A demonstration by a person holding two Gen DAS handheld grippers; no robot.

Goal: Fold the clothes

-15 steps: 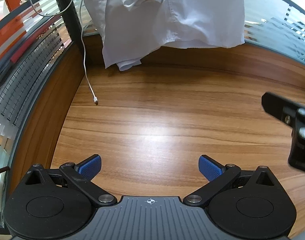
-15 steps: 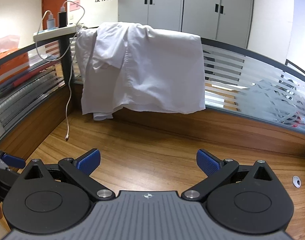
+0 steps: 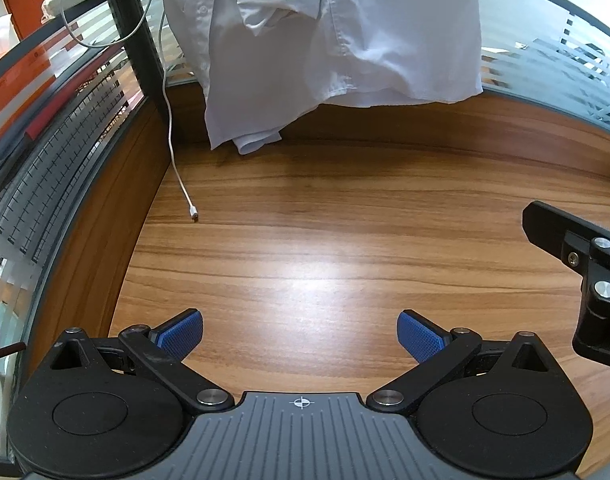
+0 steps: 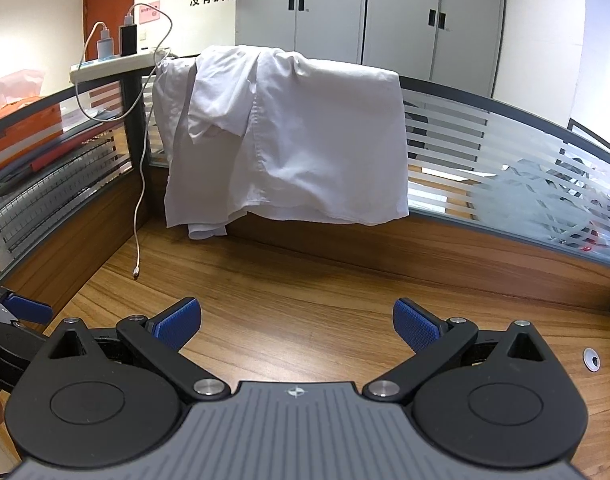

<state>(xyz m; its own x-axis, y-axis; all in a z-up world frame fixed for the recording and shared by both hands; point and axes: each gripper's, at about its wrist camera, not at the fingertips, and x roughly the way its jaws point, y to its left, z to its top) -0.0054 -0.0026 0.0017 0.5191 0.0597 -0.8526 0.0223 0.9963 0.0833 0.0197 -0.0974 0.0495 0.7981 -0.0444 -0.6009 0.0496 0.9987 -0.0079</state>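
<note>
A white shirt point(image 4: 289, 140) hangs draped over the glass partition at the back of the wooden desk point(image 4: 325, 280); its lower hem nearly reaches the desk top. The same shirt point(image 3: 325, 48) fills the top of the left wrist view. My left gripper point(image 3: 300, 334) hovers open over bare desk, well short of the shirt, nothing between its blue pads. My right gripper point(image 4: 297, 326) is open too, aimed at the shirt from farther back. Part of the right gripper shows at the right edge of the left wrist view, and the left gripper's tip at the left edge of the right wrist view.
A white charging cable point(image 4: 139, 200) dangles from a power strip point(image 4: 117, 62) on the partition, its plug point(image 3: 193, 214) lying on the desk left of the shirt. Glass partitions wall the desk on the left and back. A cable grommet point(image 4: 593, 359) sits at right.
Both views show slightly more of the shirt's upper part than before; otherwise both grippers stay open and almost still.
</note>
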